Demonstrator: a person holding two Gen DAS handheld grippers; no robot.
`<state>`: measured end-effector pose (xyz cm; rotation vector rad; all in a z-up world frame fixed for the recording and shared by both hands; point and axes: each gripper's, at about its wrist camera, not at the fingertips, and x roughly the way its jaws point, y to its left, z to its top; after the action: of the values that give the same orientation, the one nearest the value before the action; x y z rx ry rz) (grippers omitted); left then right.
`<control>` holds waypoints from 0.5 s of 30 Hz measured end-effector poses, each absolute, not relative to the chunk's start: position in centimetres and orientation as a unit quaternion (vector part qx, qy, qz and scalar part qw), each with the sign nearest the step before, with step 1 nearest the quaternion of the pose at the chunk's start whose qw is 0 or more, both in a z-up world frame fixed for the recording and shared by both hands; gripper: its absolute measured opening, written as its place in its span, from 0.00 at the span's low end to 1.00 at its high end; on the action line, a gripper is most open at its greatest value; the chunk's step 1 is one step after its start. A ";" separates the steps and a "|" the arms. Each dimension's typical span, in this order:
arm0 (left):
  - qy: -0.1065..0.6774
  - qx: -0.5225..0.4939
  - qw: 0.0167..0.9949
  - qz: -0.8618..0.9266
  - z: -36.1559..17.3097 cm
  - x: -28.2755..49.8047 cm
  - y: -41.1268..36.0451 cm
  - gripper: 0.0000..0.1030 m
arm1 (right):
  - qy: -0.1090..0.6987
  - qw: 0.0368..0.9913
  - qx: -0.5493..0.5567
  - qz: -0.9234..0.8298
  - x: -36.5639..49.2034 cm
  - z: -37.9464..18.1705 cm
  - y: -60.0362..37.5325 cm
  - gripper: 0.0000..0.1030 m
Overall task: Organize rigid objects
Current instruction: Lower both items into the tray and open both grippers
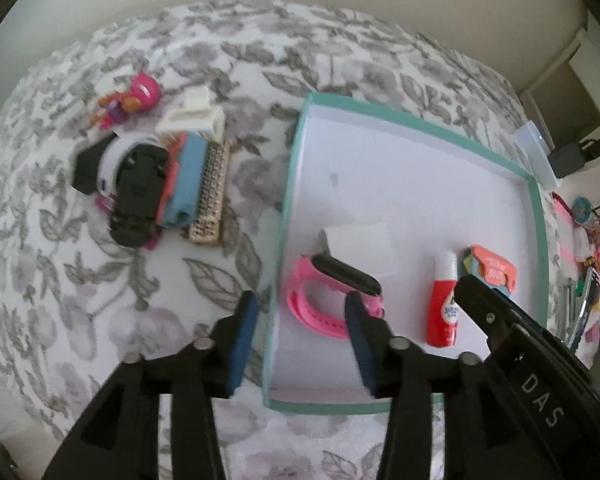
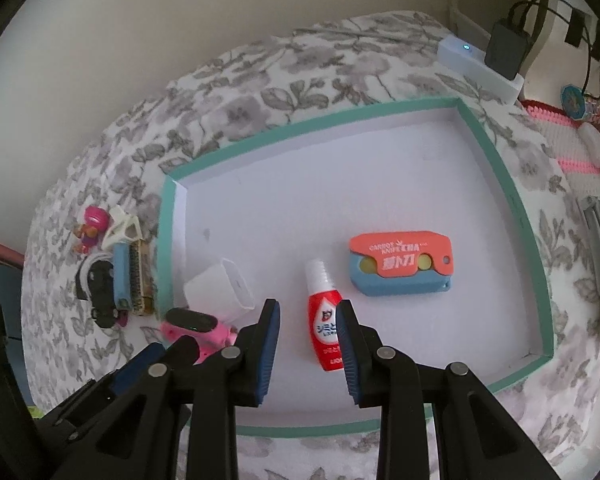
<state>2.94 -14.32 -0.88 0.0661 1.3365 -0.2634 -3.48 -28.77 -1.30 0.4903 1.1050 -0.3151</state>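
Note:
A teal-rimmed box (image 1: pixel 290 184) (image 2: pixel 168 236) with a white floor lies on the floral cloth. In it are a pink watch (image 1: pixel 320 300) (image 2: pixel 188 320) with a black face, a white cube (image 1: pixel 356 236) (image 2: pixel 220 284), a red bottle (image 1: pixel 442 308) (image 2: pixel 324 320) and an orange-and-blue carrot knife (image 1: pixel 490 272) (image 2: pixel 400 264). My left gripper (image 1: pixel 300 300) (image 2: pixel 160 356) stands open above the watch, straddling the box's left rim, pads off it. My right gripper (image 2: pixel 308 308) (image 1: pixel 476 300) hovers open over the lying bottle, with a gap beside its left pad.
Left of the box is a pile: a black toy car (image 1: pixel 138 196), blue and coral pieces (image 1: pixel 188 176), a beige studded strip (image 1: pixel 212 192), a white clip (image 1: pixel 194 118), a pink figure (image 1: pixel 132 98). A white device (image 2: pixel 480 64), a black plug and cables sit far right.

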 end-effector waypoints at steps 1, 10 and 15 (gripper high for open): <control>0.615 0.029 0.779 -0.121 -0.6 2.5 -14.3 0.47 | 0.516 0.813 0.227 -0.148 -3.5 -1.2 -28.7 0.31; 0.593 0.017 0.802 -0.061 0.1 3.1 -12.0 0.62 | 0.518 0.820 0.200 -0.141 -2.9 -1.0 -27.2 0.31; 0.593 0.010 0.805 -0.024 -0.5 3.8 -10.6 0.75 | 0.525 0.820 0.184 -0.138 -2.4 -1.3 -26.5 0.41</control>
<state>3.79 -10.63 -0.53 0.0222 1.2698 -0.0505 -2.44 -26.50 -1.29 0.3909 1.1174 -0.2932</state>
